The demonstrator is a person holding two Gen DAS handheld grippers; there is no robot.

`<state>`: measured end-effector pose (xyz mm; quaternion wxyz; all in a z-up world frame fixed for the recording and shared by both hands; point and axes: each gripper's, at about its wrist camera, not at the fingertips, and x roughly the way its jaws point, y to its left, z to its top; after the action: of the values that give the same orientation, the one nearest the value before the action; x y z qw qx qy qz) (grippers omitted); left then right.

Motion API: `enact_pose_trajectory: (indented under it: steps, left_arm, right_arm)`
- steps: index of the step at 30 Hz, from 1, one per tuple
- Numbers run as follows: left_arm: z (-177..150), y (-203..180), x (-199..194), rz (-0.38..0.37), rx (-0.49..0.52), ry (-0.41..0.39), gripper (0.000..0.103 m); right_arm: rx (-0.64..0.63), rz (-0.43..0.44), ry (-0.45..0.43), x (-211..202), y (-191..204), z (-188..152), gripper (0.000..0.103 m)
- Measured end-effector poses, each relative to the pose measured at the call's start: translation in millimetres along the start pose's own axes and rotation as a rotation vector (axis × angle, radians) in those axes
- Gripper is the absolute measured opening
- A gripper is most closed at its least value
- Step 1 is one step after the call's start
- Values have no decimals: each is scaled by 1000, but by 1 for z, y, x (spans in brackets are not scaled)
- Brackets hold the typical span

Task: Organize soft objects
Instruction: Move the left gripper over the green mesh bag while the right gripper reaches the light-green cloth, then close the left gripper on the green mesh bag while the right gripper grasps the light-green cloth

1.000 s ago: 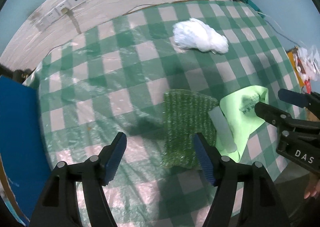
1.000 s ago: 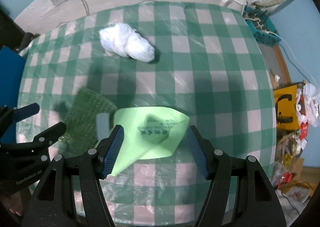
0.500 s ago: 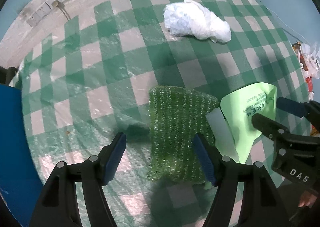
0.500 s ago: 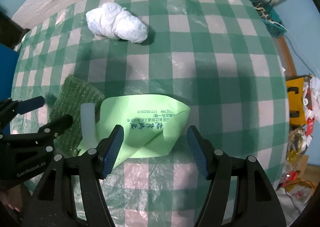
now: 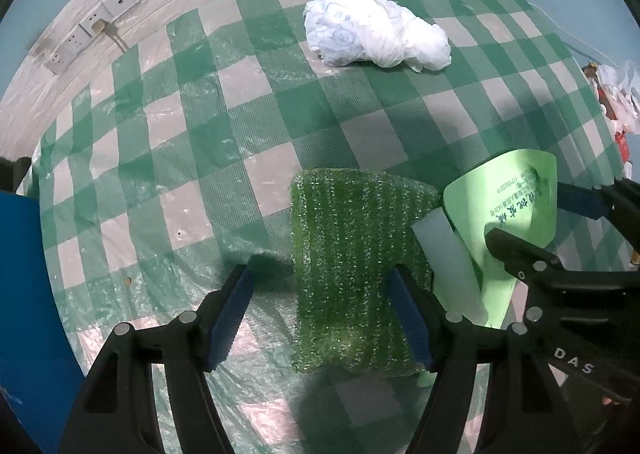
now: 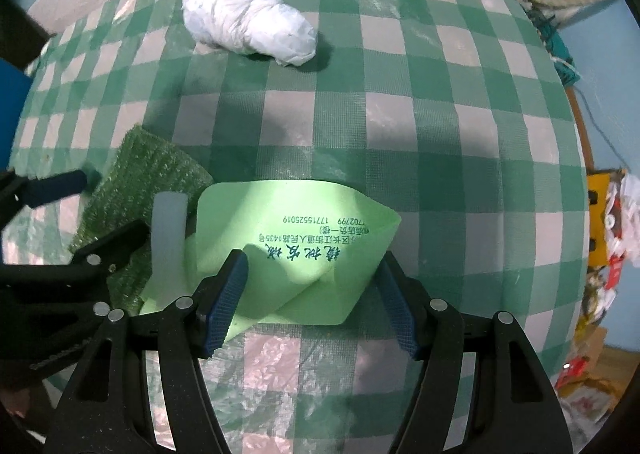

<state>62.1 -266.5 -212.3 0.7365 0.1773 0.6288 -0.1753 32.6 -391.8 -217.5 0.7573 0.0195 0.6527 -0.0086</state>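
Note:
A sparkly dark green scrub cloth (image 5: 352,254) lies flat on the checked tablecloth (image 5: 180,182). My left gripper (image 5: 320,294) hangs open over it, one finger above the cloth's right part and the other left of its edge. Beside it lies a folded light green sheet with printed text (image 6: 296,222), and a pale translucent strip (image 6: 168,238) sits at its left side. My right gripper (image 6: 312,274) stands open just over the sheet, straddling its raised fold. A crumpled white bundle (image 5: 376,34) rests farther back. Nothing is held.
Wall sockets (image 5: 92,34) sit on the white wall behind the table. A blue panel (image 5: 20,294) stands at the left edge. Cables and a teal basket (image 6: 560,46) are at the back right, and packaging litter (image 6: 612,234) lies on the floor to the right.
Both grippers have sunk closer to the table. The left one has shifted so the scrub cloth now lies between its fingers. The objects have not moved.

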Motion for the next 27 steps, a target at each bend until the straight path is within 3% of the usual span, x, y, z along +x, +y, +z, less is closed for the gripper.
enact_pose_trajectory:
  steps: [6,9,14,15,17,22,26,27]
  left_arm:
    - [-5,21,2,-27,-8,15,49]
    - [-8,25,0,-28,-14,15,39]
    - [-11,36,-2,9,-17,24,24]
    - [-11,40,-2,17,-23,26,21]
    - [-13,46,-4,23,-38,28,19]
    - [-16,67,-8,20,-96,30,21]
    - [-14,78,-6,6,-131,39,58]
    - [-14,79,-7,18,-128,30,61]
  right_arm:
    - [-34,-14,-17,0,16,-3,68]
    - [-47,-8,-21,0,20,-3,61]
    - [-83,10,-33,-5,37,-5,32]
    - [-91,17,-36,-6,40,-5,18]
    - [-92,26,-35,-6,43,-4,11]
    - [-55,34,-44,-8,36,0,9]
    - [-20,56,-50,-15,21,2,10]
    - [-12,66,-50,-16,19,2,12]
